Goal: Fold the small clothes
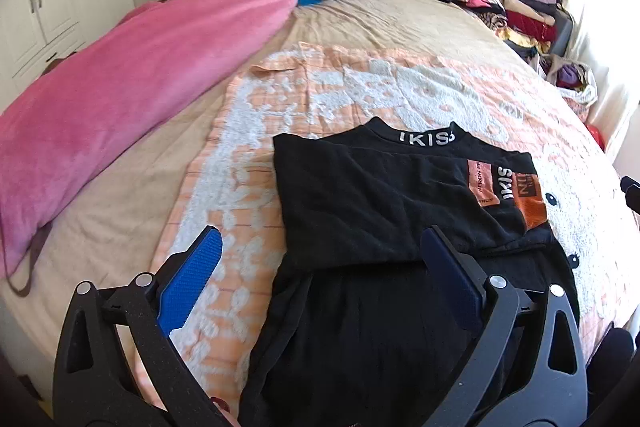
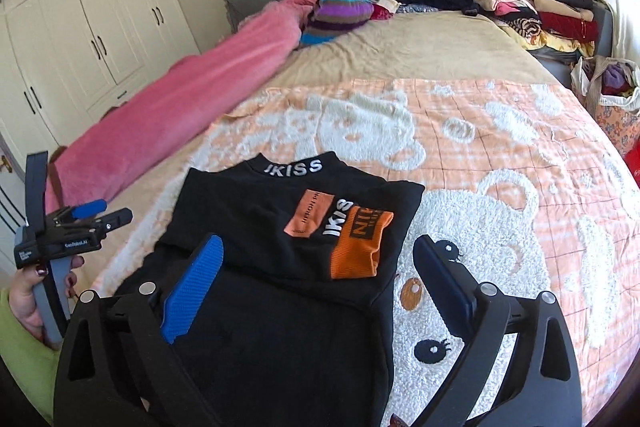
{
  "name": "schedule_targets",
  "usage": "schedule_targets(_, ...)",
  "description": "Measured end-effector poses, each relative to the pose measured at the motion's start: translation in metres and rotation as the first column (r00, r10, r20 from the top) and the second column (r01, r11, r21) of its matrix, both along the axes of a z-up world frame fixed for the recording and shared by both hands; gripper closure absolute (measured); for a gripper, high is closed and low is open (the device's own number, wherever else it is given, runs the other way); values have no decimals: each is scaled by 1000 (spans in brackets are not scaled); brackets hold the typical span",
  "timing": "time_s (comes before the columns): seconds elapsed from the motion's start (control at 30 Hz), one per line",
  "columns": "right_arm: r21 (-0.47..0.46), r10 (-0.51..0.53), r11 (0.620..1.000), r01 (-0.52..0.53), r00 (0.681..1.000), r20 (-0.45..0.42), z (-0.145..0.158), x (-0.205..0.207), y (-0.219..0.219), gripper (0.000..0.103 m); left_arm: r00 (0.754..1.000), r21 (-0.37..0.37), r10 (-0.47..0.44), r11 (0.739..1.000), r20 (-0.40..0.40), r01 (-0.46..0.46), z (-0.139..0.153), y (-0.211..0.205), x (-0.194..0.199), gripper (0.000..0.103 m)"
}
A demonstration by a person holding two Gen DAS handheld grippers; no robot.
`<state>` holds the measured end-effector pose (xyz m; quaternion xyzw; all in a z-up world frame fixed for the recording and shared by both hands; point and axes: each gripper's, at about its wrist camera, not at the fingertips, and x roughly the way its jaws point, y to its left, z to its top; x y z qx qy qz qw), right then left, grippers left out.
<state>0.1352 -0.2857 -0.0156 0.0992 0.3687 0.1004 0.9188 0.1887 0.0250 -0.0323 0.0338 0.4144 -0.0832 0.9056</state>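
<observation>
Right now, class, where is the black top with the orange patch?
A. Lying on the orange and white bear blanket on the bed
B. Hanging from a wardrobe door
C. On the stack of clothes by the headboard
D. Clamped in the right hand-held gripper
A: the black top lies partly folded on the bear blanket, and both the right hand-held gripper and the left hand-held gripper stand open with nothing clamped.
</observation>
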Motion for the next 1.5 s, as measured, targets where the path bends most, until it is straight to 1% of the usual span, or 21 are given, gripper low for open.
schedule_targets(0.17,-12,4,1000,-4,1000,23,17,-22,-5,8,1000,-22,12,1000,7,-12,10,7,-15,10)
schedule_targets(0.37,-48,5,999,-3,999,33,28,-48,-7,8,1000,-7,29,1000,12,-29,16,14,-30,10)
schedule_targets(0.53,-65,1,998,1,1000,26,24,-66,-9,8,999,16,36,999,20,-37,19,20,-45,10)
schedule_targets(0.73,-114,14,993,-13,1000,16,17,-85,-3,8,999,48,43,998,18,-44,17,23,-60,10)
schedule_targets(0.97,-121,46,991,-52,998,-49,-3,-101,10,8,999,68,43,997,-1,-43,10,26,-73,10)
schedule_targets(1.1,-142,71,986,-82,994,-82,-15,-110,20,8,998,79,45,996,-36,-42,-1,29,-81,10)
schedule_targets(1.27,-127,75,987,-95,986,-150,-38,-125,28,8,993,102,69,993,-97,-59,-22,42,-87,10)
schedule_targets(1.5,-116,62,989,-91,971,-233,-66,-137,33,8,983,100,90,992,-162,-74,-41,59,-96,10)
